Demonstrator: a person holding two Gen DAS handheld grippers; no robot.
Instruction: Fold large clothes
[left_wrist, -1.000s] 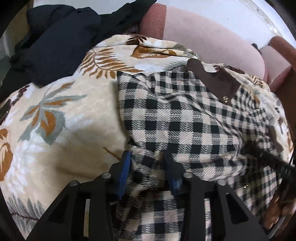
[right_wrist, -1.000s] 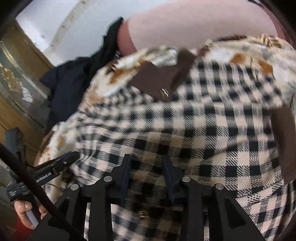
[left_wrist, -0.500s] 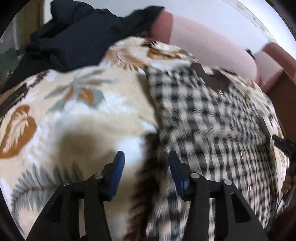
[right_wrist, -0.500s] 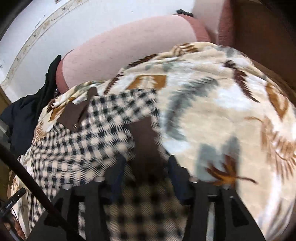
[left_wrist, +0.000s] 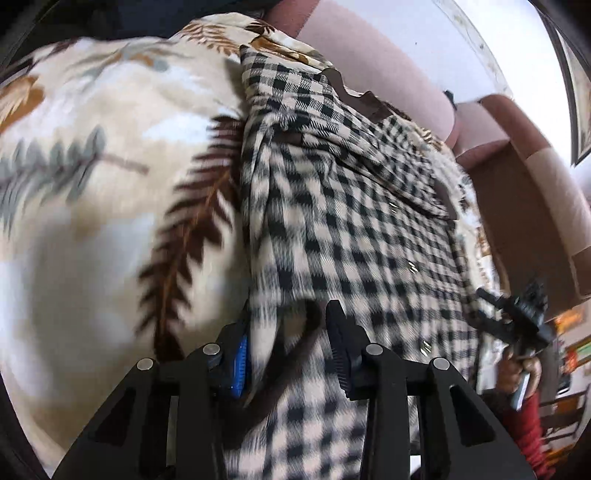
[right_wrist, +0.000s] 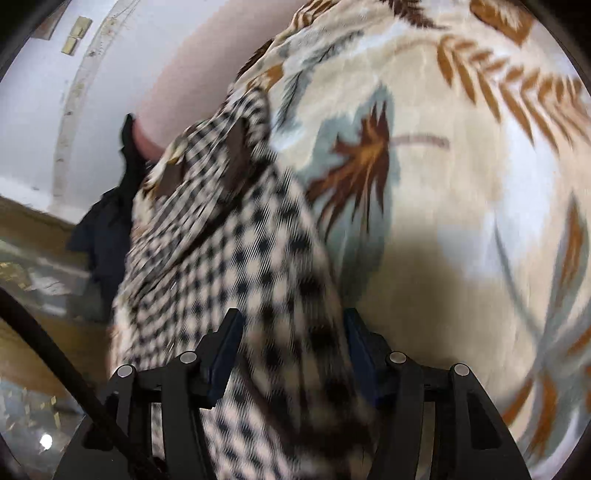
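Two grippers each have cloth of the checked shirt (left_wrist: 351, 229) between their fingers. Your left gripper (left_wrist: 286, 347) straddles the shirt's left hem edge; your right gripper (right_wrist: 290, 354) straddles the opposite edge. On both, the fingers stand fairly wide with fabric bunched between them, and you cannot tell from either view whether they are clamped on it. Ahead of the fingers the shirt runs in a long, narrowed strip toward its brown collar (left_wrist: 364, 101), so the lengthwise fold appears done or nearly so; the crosswise folds are judged outstanding. The shirt lies on a leaf-print blanket (left_wrist: 110, 177) covering a pink sofa (left_wrist: 373, 70). A dark garment (right_wrist: 107, 236) lies beyond the left fingers, against a white wall (right_wrist: 122, 74).
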